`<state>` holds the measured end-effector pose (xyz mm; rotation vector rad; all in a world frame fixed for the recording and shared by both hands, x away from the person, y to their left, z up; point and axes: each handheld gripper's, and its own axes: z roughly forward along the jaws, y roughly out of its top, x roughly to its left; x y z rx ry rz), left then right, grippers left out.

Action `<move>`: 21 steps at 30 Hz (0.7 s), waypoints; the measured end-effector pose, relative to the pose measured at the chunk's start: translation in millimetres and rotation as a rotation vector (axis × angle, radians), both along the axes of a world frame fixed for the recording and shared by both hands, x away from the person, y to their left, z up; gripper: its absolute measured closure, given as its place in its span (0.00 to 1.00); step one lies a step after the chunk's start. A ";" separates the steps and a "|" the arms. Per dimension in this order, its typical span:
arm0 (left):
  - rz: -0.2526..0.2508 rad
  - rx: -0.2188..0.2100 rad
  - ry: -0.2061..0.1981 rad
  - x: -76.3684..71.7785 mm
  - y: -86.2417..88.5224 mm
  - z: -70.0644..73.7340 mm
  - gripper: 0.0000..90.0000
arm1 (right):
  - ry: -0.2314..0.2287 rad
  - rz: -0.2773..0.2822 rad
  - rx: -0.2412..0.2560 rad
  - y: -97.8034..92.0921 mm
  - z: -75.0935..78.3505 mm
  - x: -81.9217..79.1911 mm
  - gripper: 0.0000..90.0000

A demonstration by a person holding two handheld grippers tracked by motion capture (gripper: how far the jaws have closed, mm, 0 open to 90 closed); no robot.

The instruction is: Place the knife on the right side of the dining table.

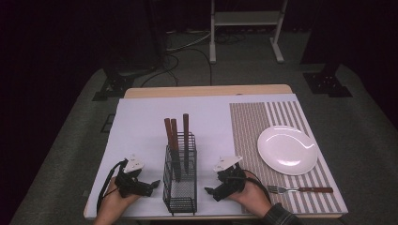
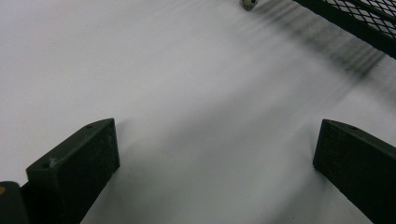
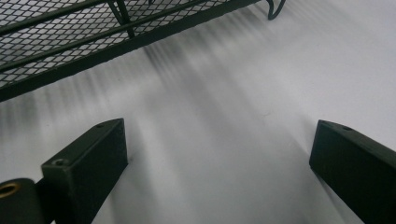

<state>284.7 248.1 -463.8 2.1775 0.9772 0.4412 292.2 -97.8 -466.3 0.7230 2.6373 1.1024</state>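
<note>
Cutlery handles (image 1: 174, 136), three of them with brown wooden grips, stand upright in the black mesh holder (image 1: 180, 187) at the near middle of the white table (image 1: 141, 122), right between your hands. Your left gripper (image 1: 151, 186) and right gripper (image 1: 210, 191) both rest empty with jaws spread wide, each just beside the holder. Reach in carelessly and you may tip that tall, light holder or nudge it. The fork (image 1: 300, 190) lies near the plate (image 1: 287, 150). No readable writing anywhere.
</note>
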 end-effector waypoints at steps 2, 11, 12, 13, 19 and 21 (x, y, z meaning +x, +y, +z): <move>0.000 0.000 0.000 0.0 0.0 0.0 0.00 | 0.001 0.000 0.000 0.0 0.0 0.0 0.03; 0.001 -0.003 0.001 0.0 0.1 0.0 0.00 | 0.014 -0.004 -0.002 0.2 1.9 1.2 0.04; 0.002 -0.004 0.003 -0.1 0.0 0.0 0.00 | 0.020 -0.003 -0.001 0.0 2.3 1.8 0.04; 0.002 -0.004 0.003 -0.1 0.0 0.0 0.00 | 0.021 -0.001 -0.001 -0.3 2.5 2.4 0.04; 0.002 -0.004 0.003 0.0 0.0 -0.1 0.00 | 0.029 0.009 -0.004 -0.4 4.3 4.6 0.04; 0.002 -0.004 0.002 -0.1 0.0 -0.1 0.00 | 0.031 0.012 -0.006 -0.8 5.3 5.9 0.04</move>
